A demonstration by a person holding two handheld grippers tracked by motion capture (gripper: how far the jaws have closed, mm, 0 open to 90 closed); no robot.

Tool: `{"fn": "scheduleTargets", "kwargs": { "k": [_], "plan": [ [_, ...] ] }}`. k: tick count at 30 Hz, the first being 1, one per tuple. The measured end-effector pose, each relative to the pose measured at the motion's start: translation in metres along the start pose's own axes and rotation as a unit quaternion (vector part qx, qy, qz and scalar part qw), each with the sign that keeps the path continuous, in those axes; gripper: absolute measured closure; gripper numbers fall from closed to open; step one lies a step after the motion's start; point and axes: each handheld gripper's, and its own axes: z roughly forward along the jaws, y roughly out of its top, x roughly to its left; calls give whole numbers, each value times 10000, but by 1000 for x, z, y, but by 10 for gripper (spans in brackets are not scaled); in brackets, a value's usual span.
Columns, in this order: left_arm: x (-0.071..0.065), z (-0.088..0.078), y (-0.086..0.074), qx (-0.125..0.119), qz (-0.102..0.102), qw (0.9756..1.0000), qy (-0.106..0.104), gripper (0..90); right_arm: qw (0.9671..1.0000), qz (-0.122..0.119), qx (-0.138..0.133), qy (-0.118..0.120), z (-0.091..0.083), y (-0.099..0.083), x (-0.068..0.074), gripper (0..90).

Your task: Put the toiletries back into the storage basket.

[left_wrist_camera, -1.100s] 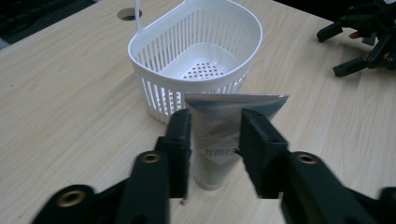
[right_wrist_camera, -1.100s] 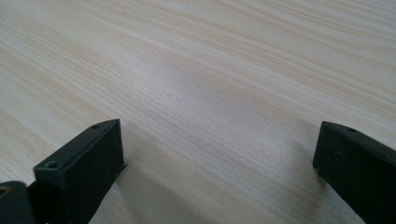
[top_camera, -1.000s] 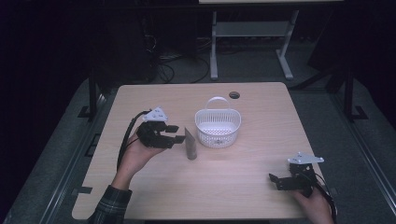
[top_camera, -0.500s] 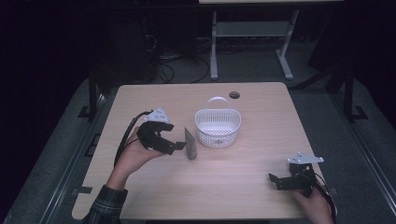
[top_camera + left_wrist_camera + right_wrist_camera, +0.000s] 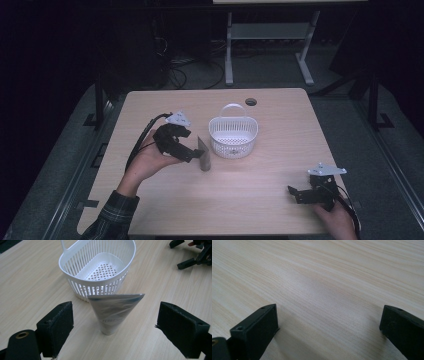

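Both sets of jaws are held open; the left gripper has been brought closer around the upright tube beside the basket; a grasp is judged imminent.

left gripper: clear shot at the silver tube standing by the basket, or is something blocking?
Probably yes. The left gripper has its jaws open wide on either side of the silver tube, which stands upright on its cap with bare table between. The white basket sits just behind the tube, not between it and the jaws.
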Motion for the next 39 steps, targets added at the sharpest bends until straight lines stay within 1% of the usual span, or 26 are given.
{"fn": "scheduleTargets", "kwargs": {
  "k": [4,5,12,16,21,24,25,28,31,35,37,39],
  "plan": [
    [0,5,5,61,27,10000,-17,132,10000,-1,0,0,0,0,0,13],
    [0,7,7,87,3,10000,-14,132,10000,1,0,1,0,0,0,13],
    [2,13,11,200,28,9998,-2,132,10000,0,1,0,0,0,0,13],
    [1,18,14,217,24,9998,-29,132,10000,-1,0,0,0,0,0,13],
    [0,26,18,276,70,9996,-56,132,10000,0,1,0,0,0,0,13],
    [-1,31,18,318,48,9995,-73,133,10000,10,0,0,0,0,0,13],
    [-1,32,19,380,89,9992,-75,133,10000,-7,-5,-7,0,0,0,13],
    [-1,37,19,416,56,9991,-98,138,10000,-3,1,1,0,0,0,13],
    [-1,41,18,482,65,9987,-123,140,10000,4,-2,0,0,0,0,13],
    [-2,44,17,493,69,9987,-137,147,10000,-1,2,-4,0,0,0,13],
    [-2,44,17,500,108,9986,-143,169,10000,-1,2,-4,0,0,0,13],
    [-2,44,17,515,105,9985,-142,192,10000,-2,2,-4,0,0,0,13]
  ]
}}
